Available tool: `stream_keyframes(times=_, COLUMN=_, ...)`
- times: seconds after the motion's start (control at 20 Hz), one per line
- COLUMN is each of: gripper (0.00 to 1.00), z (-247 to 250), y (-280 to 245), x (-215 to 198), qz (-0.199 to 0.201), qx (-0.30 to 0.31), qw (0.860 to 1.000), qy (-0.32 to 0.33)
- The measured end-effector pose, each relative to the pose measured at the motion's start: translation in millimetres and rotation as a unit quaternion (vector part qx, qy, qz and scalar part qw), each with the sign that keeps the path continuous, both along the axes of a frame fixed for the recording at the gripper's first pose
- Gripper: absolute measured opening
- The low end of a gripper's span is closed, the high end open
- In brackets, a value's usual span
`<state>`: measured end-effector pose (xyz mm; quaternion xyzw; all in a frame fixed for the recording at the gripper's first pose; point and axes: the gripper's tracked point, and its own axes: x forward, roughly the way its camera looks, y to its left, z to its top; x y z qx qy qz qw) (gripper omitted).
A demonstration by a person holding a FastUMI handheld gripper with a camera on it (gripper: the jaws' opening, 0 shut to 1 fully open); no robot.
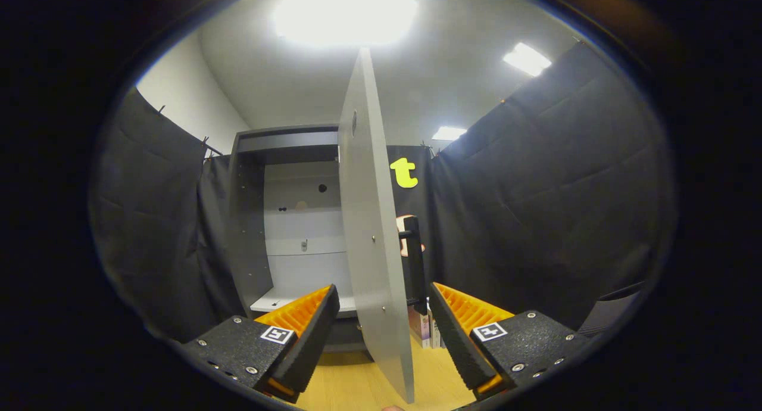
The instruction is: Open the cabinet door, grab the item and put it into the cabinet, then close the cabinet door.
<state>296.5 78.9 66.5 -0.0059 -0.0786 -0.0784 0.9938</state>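
A grey cabinet [286, 220] stands ahead on a wooden table [351, 384], its inside with pale shelves showing. Its grey door [372, 232] is swung out towards me, edge-on, and runs down between my two fingers. A dark bar handle [414, 262] sits on the door's right face. My gripper [381, 333] is open, one finger on each side of the door's lower part, neither pressing on it. A small boxed item [424, 327] stands on the table just beyond the right finger, partly hidden by the door and handle.
Black cloth walls close in the booth at left, behind and right. A dark object's corner [613, 313] pokes in beyond the right finger. The bare lower shelf [280, 301] of the cabinet lies just beyond the left finger.
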Motion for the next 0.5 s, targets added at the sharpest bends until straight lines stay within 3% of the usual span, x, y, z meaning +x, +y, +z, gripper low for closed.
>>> stream_keyframes(times=0.5, gripper=0.94, z=-22.8, y=37.7, x=-1.2, qz=0.055, qx=0.014, qw=0.998, qy=0.013)
